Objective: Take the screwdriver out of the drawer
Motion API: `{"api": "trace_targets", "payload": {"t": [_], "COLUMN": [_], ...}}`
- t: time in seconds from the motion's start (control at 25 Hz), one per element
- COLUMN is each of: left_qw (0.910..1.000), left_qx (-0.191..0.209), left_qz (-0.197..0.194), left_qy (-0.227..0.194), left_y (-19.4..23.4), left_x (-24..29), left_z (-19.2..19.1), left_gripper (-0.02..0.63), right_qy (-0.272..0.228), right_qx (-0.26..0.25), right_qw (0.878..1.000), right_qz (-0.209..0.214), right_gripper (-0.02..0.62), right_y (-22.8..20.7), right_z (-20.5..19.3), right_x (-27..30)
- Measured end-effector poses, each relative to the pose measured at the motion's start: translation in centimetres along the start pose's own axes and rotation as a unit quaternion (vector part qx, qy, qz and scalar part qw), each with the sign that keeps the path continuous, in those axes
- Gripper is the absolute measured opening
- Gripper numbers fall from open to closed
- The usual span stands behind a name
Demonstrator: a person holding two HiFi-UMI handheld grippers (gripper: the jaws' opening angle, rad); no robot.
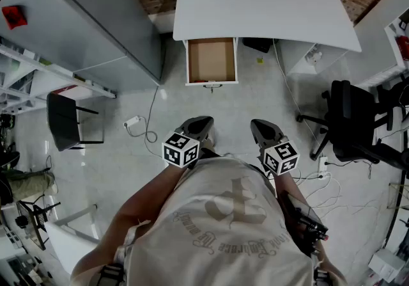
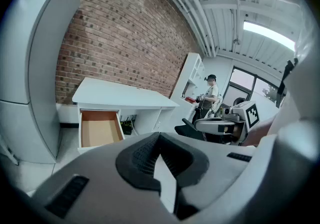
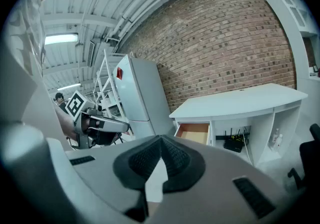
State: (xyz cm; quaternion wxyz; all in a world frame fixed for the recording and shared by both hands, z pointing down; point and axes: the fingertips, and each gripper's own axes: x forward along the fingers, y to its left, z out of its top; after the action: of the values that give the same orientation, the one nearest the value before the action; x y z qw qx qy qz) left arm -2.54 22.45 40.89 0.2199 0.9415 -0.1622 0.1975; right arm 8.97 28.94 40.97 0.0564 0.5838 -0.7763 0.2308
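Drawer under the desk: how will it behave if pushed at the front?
The drawer stands pulled out from the desk, so it probably slides in straight rather than tipping. Its brown floor looks bare, so likely light and quick to move.

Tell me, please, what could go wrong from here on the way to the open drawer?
No screwdriver shows in the drawer; its brown bottom looks bare, so the tool may lie hidden further back. A corded white plug lies on the floor ahead, a possible trip hazard. The left gripper and right gripper are both shut and must open first.
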Motion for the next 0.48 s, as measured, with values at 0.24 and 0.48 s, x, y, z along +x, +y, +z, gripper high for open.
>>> {"api": "trace_targets", "payload": {"t": [0.24, 0.48], "left_qw": [1.0, 0.9999], "left_qx": [-0.004, -0.007], "left_qz": [0.005, 0.009], "left_qy": [-0.003, -0.006], "left_y": [-1.9, -2.6], "left_x": [-1.6, -2.8], "left_z": [-2.0, -3.0], "left_gripper": [0.02, 0.02], "right_qy": [0.002, 0.003], "right_qx": [-0.002, -0.002], "right_qw": [1.0, 1.0], "right_qz": [0.006, 0.005], "right_gripper": [0.023, 0.023], "right_y": [1.7, 2.5], "right_z": [-1.5, -2.0], "right_x": [-1.9, -2.6]}}
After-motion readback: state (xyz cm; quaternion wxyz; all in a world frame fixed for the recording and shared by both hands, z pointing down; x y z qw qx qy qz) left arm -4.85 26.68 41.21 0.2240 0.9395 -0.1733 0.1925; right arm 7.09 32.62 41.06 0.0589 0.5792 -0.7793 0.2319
